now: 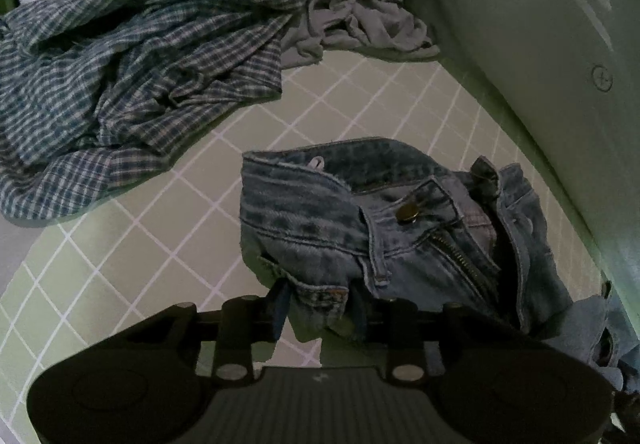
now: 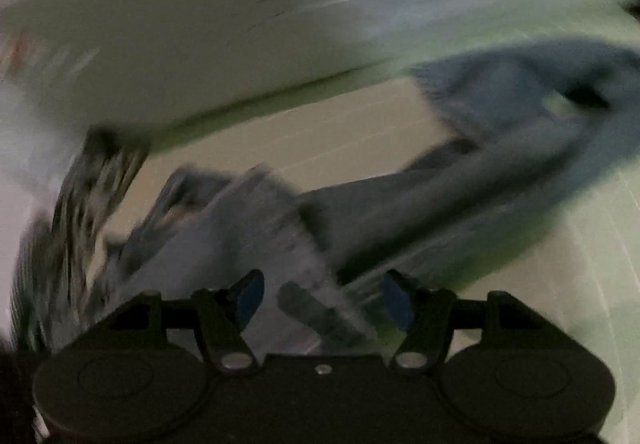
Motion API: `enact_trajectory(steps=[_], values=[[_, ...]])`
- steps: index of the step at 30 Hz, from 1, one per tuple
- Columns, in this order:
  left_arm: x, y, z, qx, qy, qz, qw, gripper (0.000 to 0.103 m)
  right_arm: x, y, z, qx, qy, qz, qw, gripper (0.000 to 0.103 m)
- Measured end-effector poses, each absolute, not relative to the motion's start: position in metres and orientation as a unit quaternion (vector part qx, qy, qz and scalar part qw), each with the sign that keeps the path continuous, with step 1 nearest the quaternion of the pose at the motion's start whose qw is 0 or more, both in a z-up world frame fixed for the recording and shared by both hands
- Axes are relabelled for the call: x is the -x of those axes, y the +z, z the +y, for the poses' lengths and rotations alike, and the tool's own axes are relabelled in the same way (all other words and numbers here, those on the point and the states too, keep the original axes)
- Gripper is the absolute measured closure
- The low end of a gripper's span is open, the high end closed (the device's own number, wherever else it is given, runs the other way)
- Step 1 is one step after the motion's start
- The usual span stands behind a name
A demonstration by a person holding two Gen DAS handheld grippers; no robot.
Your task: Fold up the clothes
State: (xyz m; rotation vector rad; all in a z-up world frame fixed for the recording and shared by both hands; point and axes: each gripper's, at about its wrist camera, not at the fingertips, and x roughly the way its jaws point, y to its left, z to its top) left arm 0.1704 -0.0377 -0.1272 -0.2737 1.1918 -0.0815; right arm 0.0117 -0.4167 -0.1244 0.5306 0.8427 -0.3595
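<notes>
A pair of blue jeans (image 1: pixel 360 216) lies crumpled on the gridded mat, fly open with a brass button (image 1: pixel 407 210) showing. My left gripper (image 1: pixel 320 304) is shut on the jeans' waistband near a belt loop. In the blurred right wrist view the jeans (image 2: pixel 460 180) stretch away to the right, one leg reaching far right. My right gripper (image 2: pixel 324 296) is open, its blue pads (image 2: pixel 250 296) on either side of jeans fabric without pinching it.
A blue plaid shirt (image 1: pixel 132 64) lies heaped at the left, with a grey garment (image 1: pixel 360 24) behind it. A white panel (image 1: pixel 540 44) with a screw borders the mat (image 1: pixel 180 244) on the right. The plaid shirt (image 2: pixel 80 224) shows at the left of the right wrist view.
</notes>
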Motion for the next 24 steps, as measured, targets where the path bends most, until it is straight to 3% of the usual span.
enact_trajectory(steps=[3,5,6,7,8,9,17,24], values=[[-0.174,-0.131,-0.035,0.132,-0.046,0.562,0.815,0.063,-0.035,-0.128,-0.396,-0.203,-0.153,0.414,0.874,0.027],[-0.176,-0.132,-0.033,0.138,-0.050,0.562,0.814,0.065,-0.052,-0.133,-0.393,-0.182,-0.147,0.425,0.875,0.029],[-0.177,-0.131,-0.032,0.140,-0.053,0.560,0.815,0.069,-0.055,-0.133,-0.393,-0.180,-0.146,0.429,0.873,0.042],[-0.177,-0.130,-0.031,0.141,-0.057,0.557,0.816,0.070,-0.057,-0.131,-0.393,-0.175,-0.146,0.433,0.872,0.065],[-0.176,-0.129,-0.031,0.143,-0.056,0.555,0.817,0.071,-0.054,-0.128,-0.393,-0.163,-0.147,0.435,0.874,0.078],[-0.176,-0.128,-0.031,0.145,-0.054,0.553,0.818,0.073,-0.047,-0.122,-0.393,-0.150,-0.151,0.431,0.877,0.098],[-0.157,-0.111,-0.030,0.150,-0.027,0.524,0.838,0.079,0.037,-0.071,-0.442,-0.108,-0.264,0.372,0.883,0.099],[-0.111,-0.089,-0.010,0.138,0.044,0.496,0.856,0.080,0.156,-0.050,-0.562,-0.082,-0.474,0.350,0.804,0.099]])
